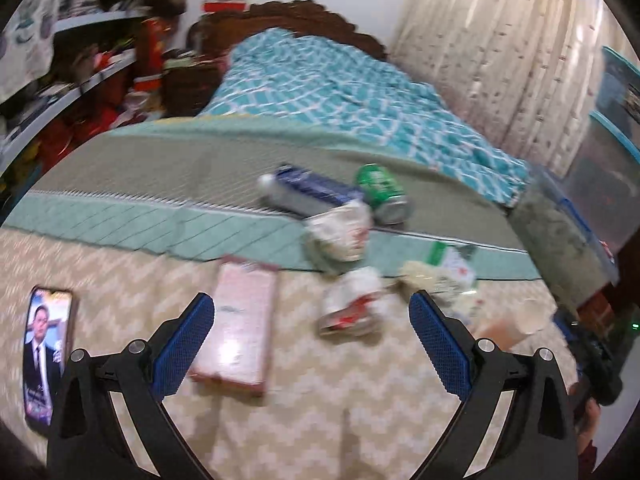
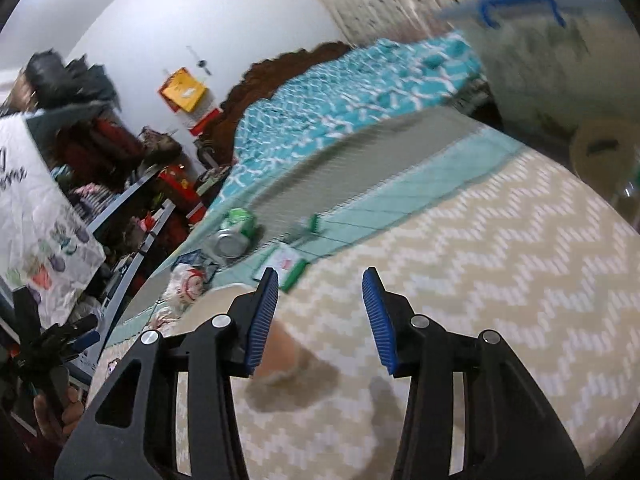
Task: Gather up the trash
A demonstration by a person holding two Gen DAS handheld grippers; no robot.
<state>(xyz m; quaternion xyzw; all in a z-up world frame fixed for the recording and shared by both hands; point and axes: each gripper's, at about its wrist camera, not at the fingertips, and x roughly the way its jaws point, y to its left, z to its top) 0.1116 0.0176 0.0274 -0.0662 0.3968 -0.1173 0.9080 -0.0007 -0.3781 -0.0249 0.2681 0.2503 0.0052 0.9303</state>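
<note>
Trash lies on a bed with a beige zigzag mat (image 1: 120, 280). In the left wrist view I see a green can (image 1: 382, 192), a blue and silver can (image 1: 304, 192), two crumpled white-and-red wrappers (image 1: 340, 232) (image 1: 352, 304), a torn packet (image 1: 444, 276) and a paper cup (image 1: 520, 324). My left gripper (image 1: 311, 316) is open and empty, above the mat, just short of the lower wrapper. My right gripper (image 2: 320, 300) is open and empty above the mat. The paper cup (image 2: 280, 344) lies by its left finger. The green can (image 2: 236, 232) and the packet (image 2: 288, 264) lie beyond.
A pink box (image 1: 240, 324) and a lit phone (image 1: 46, 356) lie on the mat at left. A teal quilt (image 1: 340, 92) covers the far bed. Cluttered shelves (image 1: 80, 80) stand left. A clear bin with blue handle (image 2: 540, 52) stands right, with a round stool (image 2: 604, 156) beside it.
</note>
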